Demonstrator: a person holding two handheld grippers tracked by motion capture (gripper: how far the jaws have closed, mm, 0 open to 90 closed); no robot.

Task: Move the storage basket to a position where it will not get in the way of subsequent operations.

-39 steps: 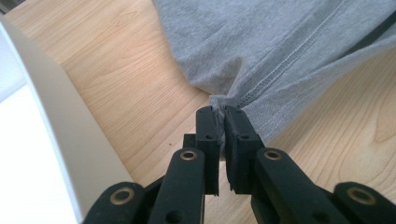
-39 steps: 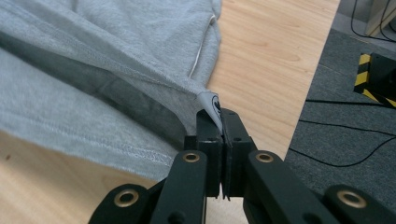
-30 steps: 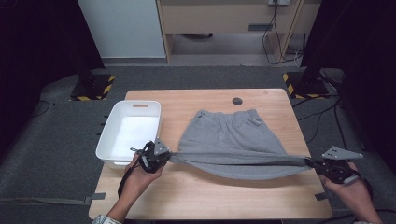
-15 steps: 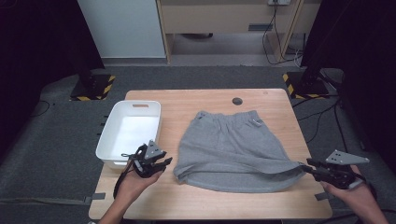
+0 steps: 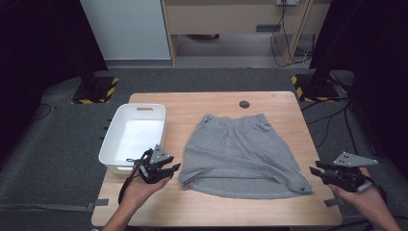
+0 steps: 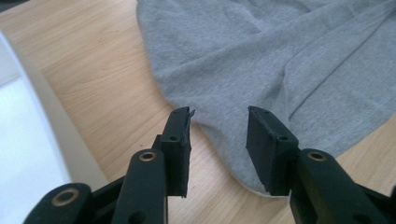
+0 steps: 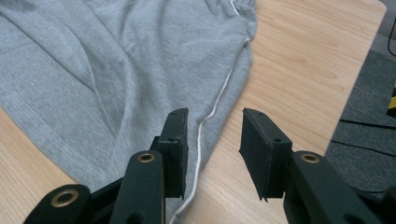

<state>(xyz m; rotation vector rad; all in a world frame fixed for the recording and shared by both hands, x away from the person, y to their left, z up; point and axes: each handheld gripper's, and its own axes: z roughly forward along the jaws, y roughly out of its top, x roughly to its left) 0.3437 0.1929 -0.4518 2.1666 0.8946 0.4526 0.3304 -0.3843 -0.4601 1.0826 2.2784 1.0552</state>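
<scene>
Grey shorts (image 5: 240,156) lie flat on the table (image 5: 202,103)
Left tool (image 5: 166,169) and right tool (image 5: 320,172) have just been opening; both spread, empty, beside the hem corners

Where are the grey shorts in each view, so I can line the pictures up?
High view: grey shorts lie flat mid-table, right of the white bin.
Left gripper view: they cover the upper right, their hem corner beyond the open jaws.
Right gripper view: they cover the upper left.
Shared landmark: the wooden table.
</scene>
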